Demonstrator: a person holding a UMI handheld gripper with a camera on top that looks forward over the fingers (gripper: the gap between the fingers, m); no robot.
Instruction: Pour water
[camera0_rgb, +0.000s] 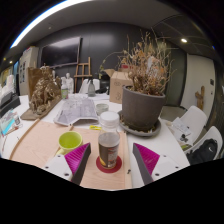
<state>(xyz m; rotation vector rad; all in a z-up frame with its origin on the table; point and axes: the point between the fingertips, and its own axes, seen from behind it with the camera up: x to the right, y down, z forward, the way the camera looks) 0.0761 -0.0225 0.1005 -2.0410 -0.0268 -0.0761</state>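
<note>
— Bottle (109, 140) where?
— Between my gripper (109, 165) fingers, gaps both sides, spread wide. Green cup (70, 140) just beside it. Approach step, I'd say; next, close and lift.

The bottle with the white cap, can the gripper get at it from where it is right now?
Probably yes: the bottle stands on a red coaster just ahead of the open gripper, roughly centred on the gap, with nothing between.
</note>
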